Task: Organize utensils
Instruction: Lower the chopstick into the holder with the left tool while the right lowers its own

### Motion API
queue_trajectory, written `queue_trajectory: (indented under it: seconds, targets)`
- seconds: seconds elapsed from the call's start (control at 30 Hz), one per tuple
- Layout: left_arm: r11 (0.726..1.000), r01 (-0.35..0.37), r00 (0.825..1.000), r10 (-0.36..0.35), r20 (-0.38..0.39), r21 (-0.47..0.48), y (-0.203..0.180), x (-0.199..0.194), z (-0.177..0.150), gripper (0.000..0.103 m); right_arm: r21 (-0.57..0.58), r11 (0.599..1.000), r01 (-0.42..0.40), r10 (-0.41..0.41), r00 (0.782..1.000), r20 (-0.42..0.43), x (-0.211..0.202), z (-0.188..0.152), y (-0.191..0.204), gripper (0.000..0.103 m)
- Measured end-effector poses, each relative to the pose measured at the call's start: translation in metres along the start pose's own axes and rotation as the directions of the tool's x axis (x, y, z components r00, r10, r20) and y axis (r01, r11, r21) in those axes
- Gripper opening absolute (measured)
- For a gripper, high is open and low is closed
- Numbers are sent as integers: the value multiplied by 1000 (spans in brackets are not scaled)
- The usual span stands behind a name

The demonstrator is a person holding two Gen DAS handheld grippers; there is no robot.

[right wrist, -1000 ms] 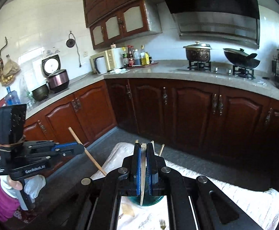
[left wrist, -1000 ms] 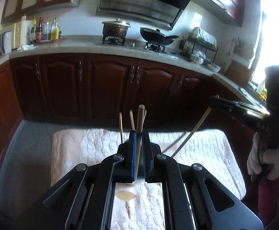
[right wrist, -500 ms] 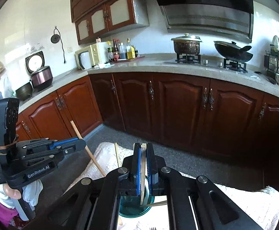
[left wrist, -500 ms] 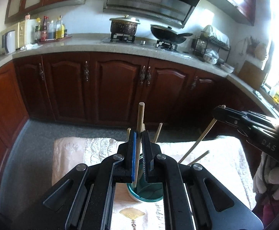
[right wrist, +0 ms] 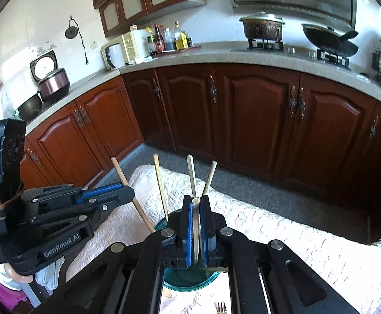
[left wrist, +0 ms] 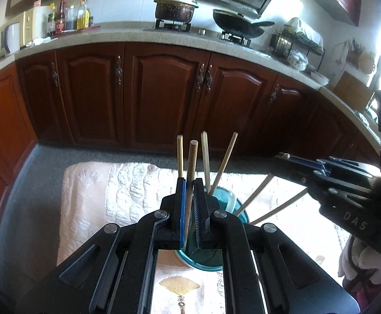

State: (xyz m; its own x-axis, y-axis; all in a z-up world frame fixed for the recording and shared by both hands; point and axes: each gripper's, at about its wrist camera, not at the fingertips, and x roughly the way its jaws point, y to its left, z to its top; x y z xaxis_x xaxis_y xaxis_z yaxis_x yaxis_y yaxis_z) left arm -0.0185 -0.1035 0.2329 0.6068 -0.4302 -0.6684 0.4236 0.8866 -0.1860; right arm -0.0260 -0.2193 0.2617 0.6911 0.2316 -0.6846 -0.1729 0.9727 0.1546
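Both claws have dropped toward the teal cup [left wrist: 224, 235] on the table over the last second. Left claw [left wrist: 189, 206] is clenched on a wooden stick [left wrist: 191, 172], right claw [right wrist: 195, 225] on a metal utensil [right wrist: 192, 180], both tips now basically over the cup, so I'd say release comes next.

The left hand-held gripper [left wrist: 189, 196] is matte black, with blue pads lining its fingers [left wrist: 182, 209] and round silver screws at the linkage pivots. The right hand-held gripper [right wrist: 196, 209] matches it. White lettering marks each body. At four o'clock, a white glove [left wrist: 352, 259] and magenta sleeve [left wrist: 362, 295].
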Motion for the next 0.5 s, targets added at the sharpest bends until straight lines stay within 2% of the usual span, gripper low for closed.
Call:
queue_trajectory:
  seconds: [0.3, 0.43, 0.5]
  targets:
    - [1000, -14, 1000, 14, -27, -2, 1, 13, -8, 5, 74, 997, -21, 23, 999, -27, 8, -6, -19, 7]
    - [1000, -16, 999, 16, -31, -2, -1, 14, -10, 10, 75, 997, -18, 20, 999, -32, 6, -7, -19, 24]
    - [1000, -11, 999, 10, -37, -8, -2, 15, -13, 18, 74, 997, -18, 20, 1000, -24, 3, -8, -19, 24]
